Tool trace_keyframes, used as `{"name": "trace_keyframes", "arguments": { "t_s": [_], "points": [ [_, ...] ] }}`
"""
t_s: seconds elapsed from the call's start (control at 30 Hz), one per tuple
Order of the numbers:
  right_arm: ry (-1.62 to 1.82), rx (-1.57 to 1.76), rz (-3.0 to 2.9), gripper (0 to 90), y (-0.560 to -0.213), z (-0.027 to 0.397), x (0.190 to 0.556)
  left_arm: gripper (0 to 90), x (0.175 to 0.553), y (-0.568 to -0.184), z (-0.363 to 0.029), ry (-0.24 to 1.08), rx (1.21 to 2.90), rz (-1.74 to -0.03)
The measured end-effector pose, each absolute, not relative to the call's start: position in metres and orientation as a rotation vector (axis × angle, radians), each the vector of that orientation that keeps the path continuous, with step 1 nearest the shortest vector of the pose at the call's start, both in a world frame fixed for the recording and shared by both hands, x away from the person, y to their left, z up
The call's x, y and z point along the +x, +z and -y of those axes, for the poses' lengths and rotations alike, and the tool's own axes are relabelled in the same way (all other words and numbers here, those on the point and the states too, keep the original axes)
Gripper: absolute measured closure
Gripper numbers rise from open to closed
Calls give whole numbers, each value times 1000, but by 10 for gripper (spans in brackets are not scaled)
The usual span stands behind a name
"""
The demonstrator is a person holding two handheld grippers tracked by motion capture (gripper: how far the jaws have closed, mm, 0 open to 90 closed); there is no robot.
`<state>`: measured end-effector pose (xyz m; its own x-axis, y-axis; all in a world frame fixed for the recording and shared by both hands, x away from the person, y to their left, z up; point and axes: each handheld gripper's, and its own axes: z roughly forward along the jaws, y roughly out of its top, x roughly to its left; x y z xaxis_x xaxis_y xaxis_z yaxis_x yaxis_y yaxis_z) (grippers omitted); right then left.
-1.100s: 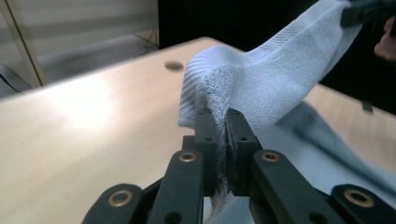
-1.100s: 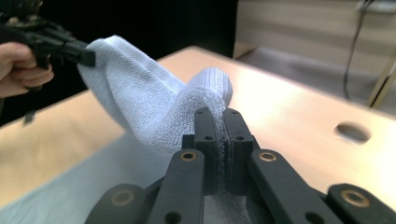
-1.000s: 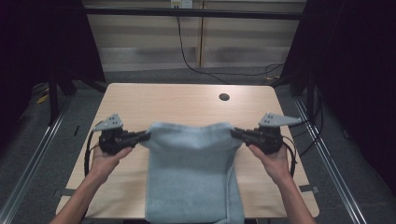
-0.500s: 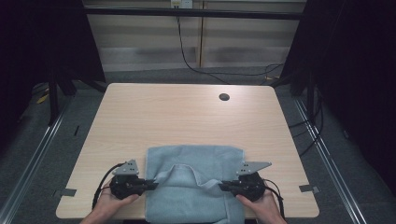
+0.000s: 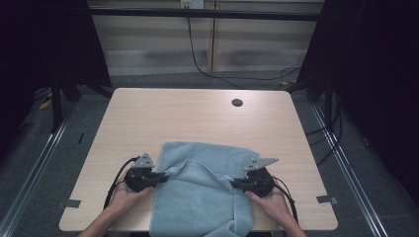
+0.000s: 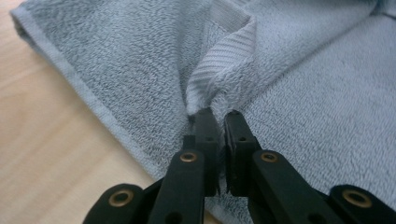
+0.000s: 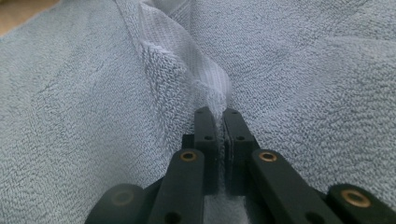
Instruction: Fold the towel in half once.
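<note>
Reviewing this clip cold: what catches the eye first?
A light blue towel lies at the near edge of the wooden table, its front end hanging over. The left gripper and right gripper each pinch a towel edge from opposite sides, jaws closed on the fabric.

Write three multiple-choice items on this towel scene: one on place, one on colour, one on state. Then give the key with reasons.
1. Where does the towel lie on the table?
A. at the near edge, hanging over it
B. at the far edge
C. on the floor

2. What colour is the towel?
A. red
B. light blue
C. black

3. How do the left gripper and right gripper stand?
A. both wide open
B. one open, one shut
C. both shut on the towel's edge

Key: 1 A, the cloth drapes past the near edge in the high view. 2 B, blue in every view. 3 C, each gripper view shows jaws pinching the hem.
</note>
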<state>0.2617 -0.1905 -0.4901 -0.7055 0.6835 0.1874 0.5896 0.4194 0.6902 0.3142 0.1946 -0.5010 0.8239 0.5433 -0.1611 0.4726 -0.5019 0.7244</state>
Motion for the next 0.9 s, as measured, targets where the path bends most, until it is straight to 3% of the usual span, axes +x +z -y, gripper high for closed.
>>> {"name": "trace_keyframes", "arguments": {
  "t_s": [0.6, 0.9],
  "points": [
    [1137, 1224, -2377, 864, -485, 189, 329, 859, 364, -505, -199, 191, 2114, -879],
    [1387, 1087, -2327, 864, -451, 169, 325, 854, 360, -503, -202, 175, 2094, -885]
  ]
}}
